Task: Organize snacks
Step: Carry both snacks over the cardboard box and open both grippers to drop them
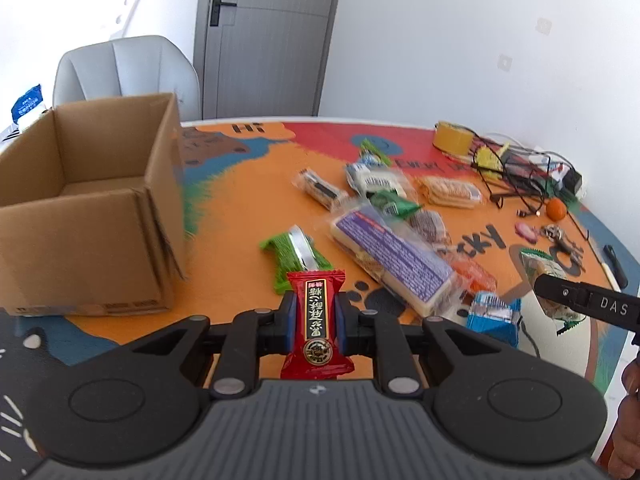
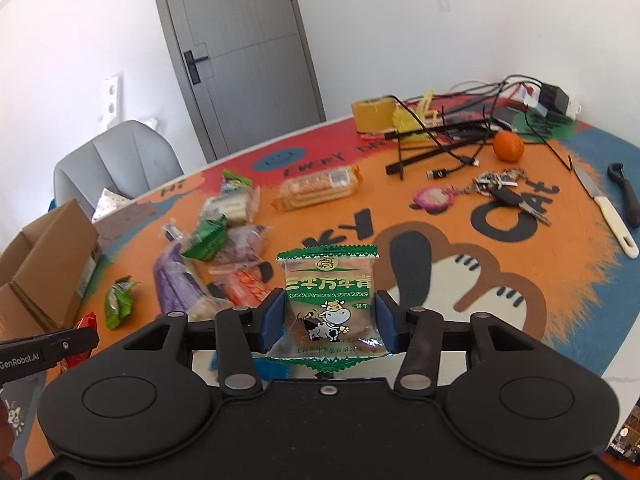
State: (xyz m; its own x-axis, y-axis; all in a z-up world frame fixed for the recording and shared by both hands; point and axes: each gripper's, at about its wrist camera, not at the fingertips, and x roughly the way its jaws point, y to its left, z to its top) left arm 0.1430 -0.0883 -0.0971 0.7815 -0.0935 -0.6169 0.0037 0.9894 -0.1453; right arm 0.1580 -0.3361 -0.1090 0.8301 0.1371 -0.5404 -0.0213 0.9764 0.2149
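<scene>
My left gripper (image 1: 316,312) is shut on a red snack packet (image 1: 316,322), held above the table just right of an open, empty cardboard box (image 1: 86,208). My right gripper (image 2: 330,320) is shut on a green-and-clear cow biscuit packet (image 2: 330,304), held above the table; it also shows at the right of the left wrist view (image 1: 550,288). Several loose snacks lie in a pile on the colourful table: a long purple packet (image 1: 390,256), a green packet (image 1: 294,252), a cracker pack (image 2: 318,188) and a blue packet (image 1: 494,316).
At the far right are a tape roll (image 2: 372,114), tangled black cables (image 2: 452,132), an orange (image 2: 508,146), keys (image 2: 504,188), a knife (image 2: 606,212) and a peeler (image 2: 626,194). A grey chair (image 1: 126,74) stands behind the box, before a grey door (image 1: 268,36).
</scene>
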